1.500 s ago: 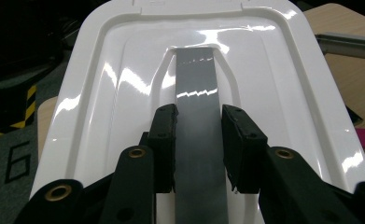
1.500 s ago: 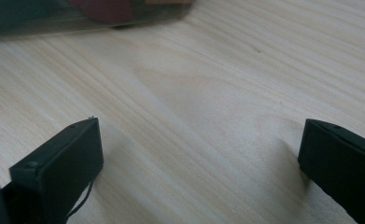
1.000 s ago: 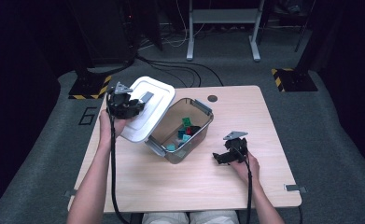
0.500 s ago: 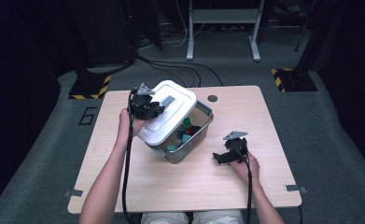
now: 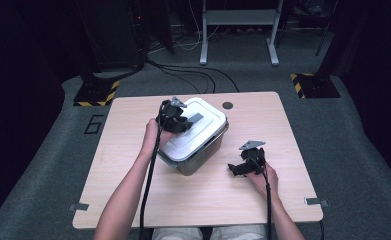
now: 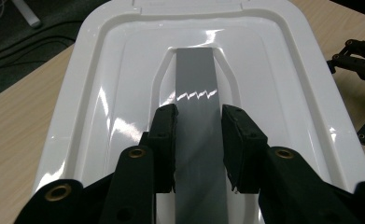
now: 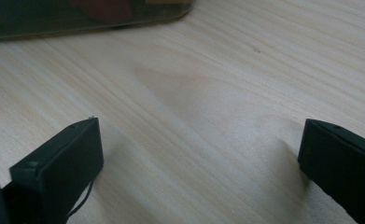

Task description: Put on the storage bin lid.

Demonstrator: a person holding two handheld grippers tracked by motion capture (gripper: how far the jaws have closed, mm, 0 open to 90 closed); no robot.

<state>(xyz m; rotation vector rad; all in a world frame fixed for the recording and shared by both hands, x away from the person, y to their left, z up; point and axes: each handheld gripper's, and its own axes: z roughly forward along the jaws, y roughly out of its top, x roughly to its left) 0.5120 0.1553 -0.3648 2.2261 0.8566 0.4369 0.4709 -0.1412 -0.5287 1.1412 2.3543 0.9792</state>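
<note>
A wooden table (image 5: 133, 150) holds a grey storage box (image 5: 203, 157) near its middle. A white lid (image 5: 193, 132) sits on top of the box, covering its opening; whether it is fully seated cannot be told. A grey handle strip (image 6: 196, 112) runs down a recessed channel in the centre of the lid.

The left gripper (image 5: 175, 117) is over the lid, at the box's left side, held by the person's left hand (image 5: 153, 137). In the left gripper view its two black jaws pinch the grey handle strip from both sides, pads pressed against its edges.

The right gripper (image 5: 240, 167) rests on the table just to the right of the box, apart from it, in the person's right hand (image 5: 263, 175). Its jaws are spread wide with bare wood between them, holding nothing. The box's lower edge shows at the top of the right gripper view.
</note>
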